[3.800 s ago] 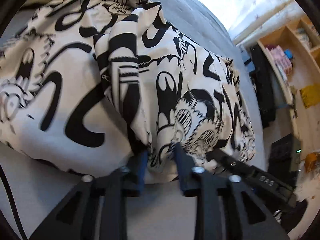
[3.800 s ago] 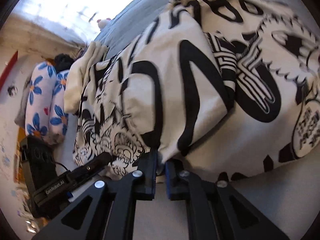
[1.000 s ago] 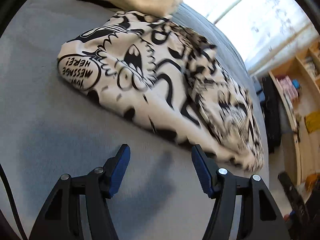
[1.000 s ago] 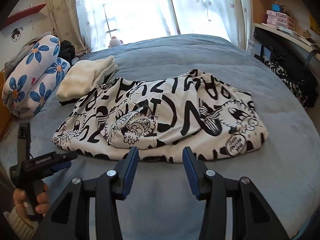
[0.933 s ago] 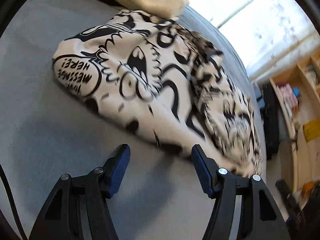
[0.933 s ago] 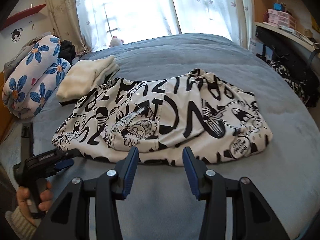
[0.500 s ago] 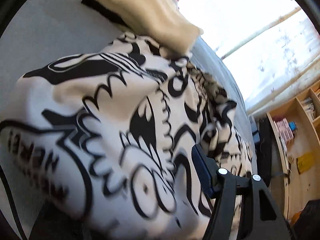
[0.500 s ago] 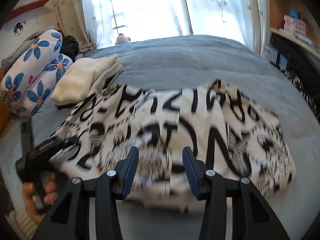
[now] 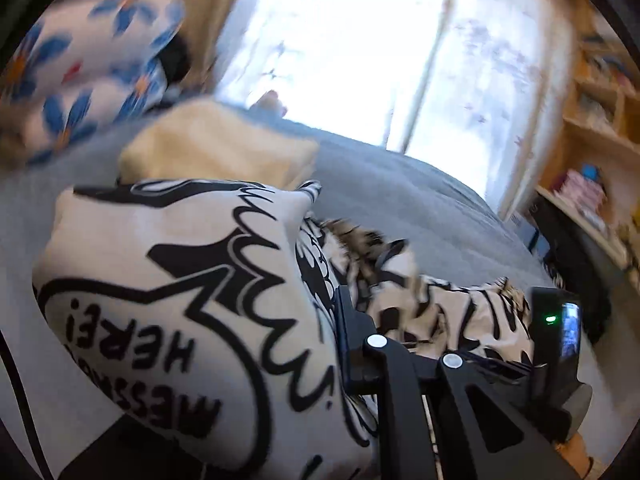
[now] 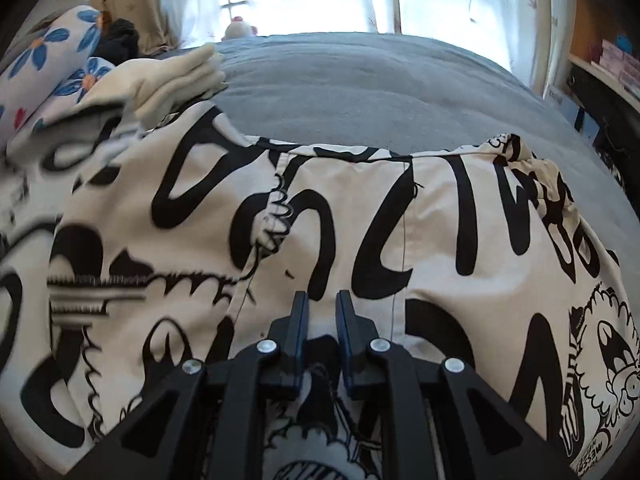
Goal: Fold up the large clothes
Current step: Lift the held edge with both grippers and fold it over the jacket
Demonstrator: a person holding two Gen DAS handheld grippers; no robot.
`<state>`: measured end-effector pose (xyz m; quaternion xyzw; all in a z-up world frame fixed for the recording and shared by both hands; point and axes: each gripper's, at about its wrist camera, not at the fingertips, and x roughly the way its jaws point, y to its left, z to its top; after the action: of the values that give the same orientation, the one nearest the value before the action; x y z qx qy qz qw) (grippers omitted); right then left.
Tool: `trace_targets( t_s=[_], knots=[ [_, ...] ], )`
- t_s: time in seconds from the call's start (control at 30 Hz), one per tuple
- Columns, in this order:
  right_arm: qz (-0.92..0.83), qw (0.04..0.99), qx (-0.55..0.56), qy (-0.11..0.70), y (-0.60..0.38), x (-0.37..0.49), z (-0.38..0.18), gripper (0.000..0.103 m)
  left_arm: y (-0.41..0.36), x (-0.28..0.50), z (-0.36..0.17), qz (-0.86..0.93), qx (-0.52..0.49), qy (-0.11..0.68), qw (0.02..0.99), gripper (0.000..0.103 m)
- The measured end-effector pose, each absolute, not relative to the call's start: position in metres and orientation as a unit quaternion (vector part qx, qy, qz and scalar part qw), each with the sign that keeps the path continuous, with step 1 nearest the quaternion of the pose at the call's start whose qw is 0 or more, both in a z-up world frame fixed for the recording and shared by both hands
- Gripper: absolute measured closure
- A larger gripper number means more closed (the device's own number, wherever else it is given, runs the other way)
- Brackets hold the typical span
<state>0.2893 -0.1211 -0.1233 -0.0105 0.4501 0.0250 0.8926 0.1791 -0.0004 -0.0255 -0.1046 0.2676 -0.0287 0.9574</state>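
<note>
Printed garment (image 9: 192,320): speech bubble reads "MESSAGE HERE!", upside down; top line unreadable.

I see a cream garment (image 10: 360,208) printed all over with bold black lettering and cartoon figures, lying on a grey-blue bedspread (image 10: 360,80). Beside it sits plain cream folded cloth (image 10: 160,76), and a white pillow (image 10: 48,64) with blue flowers.
</note>
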Motion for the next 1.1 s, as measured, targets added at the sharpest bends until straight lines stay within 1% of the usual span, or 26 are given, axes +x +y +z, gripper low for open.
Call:
trace_targets(
  t_s=[0.2, 0.37, 0.43, 0.5, 0.63, 0.7, 0.8, 0.83, 0.9, 0.93, 0.97, 1.0, 1.03, 1.1],
  knots=[
    [0.074, 0.879, 0.055, 0.467, -0.144, 0.282, -0.12, 0.089, -0.048, 0.168, 0.01, -0.065, -0.044, 0.24, 0.968, 0.095],
    [0.131, 0.842, 0.185, 0.489, -0.188, 0.254, -0.108, 0.089, -0.114, 0.171, 0.036, -0.1, 0.031, 0.221, 0.97, 0.095],
    [0.113, 0.838, 0.239, 0.477, -0.225, 0.228, -0.096, 0.089, -0.143, 0.169, 0.042, -0.118, 0.056, 0.213, 0.968, 0.095],
    [0.046, 0.851, 0.256, 0.456, -0.272, 0.195, -0.082, 0.089, -0.185, 0.17, 0.041, -0.145, 0.091, 0.207, 0.963, 0.095],
    [-0.083, 0.859, 0.265, 0.431, -0.356, 0.135, -0.073, 0.089, -0.273, 0.169, 0.005, -0.193, 0.185, 0.232, 0.935, 0.093],
    [-0.114, 0.851, 0.274, 0.433, -0.386, 0.116, -0.077, 0.089, -0.318, 0.166, -0.036, -0.237, 0.222, 0.273, 0.906, 0.092],
    [-0.151, 0.835, 0.289, 0.443, -0.415, 0.093, -0.09, 0.089, -0.357, 0.164, -0.097, -0.255, 0.278, 0.342, 0.86, 0.092],
    [-0.153, 0.831, 0.295, 0.445, -0.422, 0.09, -0.093, 0.089, -0.363, 0.161, -0.114, -0.247, 0.301, 0.346, 0.854, 0.092],
    [-0.153, 0.83, 0.301, 0.445, -0.428, 0.086, -0.095, 0.089, -0.363, 0.152, -0.12, -0.242, 0.32, 0.316, 0.86, 0.092],
    [-0.15, 0.831, 0.299, 0.445, -0.429, 0.086, -0.095, 0.089, -0.362, 0.15, -0.118, -0.243, 0.321, 0.312, 0.861, 0.091],
    [-0.144, 0.833, 0.295, 0.445, -0.429, 0.086, -0.095, 0.089, -0.359, 0.15, -0.115, -0.248, 0.316, 0.314, 0.86, 0.087],
    [-0.14, 0.833, 0.295, 0.446, -0.429, 0.089, -0.095, 0.089, -0.353, 0.152, -0.112, -0.255, 0.308, 0.322, 0.858, 0.085],
    [-0.134, 0.834, 0.296, 0.447, -0.428, 0.091, -0.094, 0.089, -0.347, 0.151, -0.108, -0.262, 0.303, 0.332, 0.854, 0.081],
    [-0.121, 0.836, 0.296, 0.445, -0.429, 0.097, -0.092, 0.089, -0.334, 0.148, -0.098, -0.281, 0.289, 0.353, 0.844, 0.067]
  ],
)
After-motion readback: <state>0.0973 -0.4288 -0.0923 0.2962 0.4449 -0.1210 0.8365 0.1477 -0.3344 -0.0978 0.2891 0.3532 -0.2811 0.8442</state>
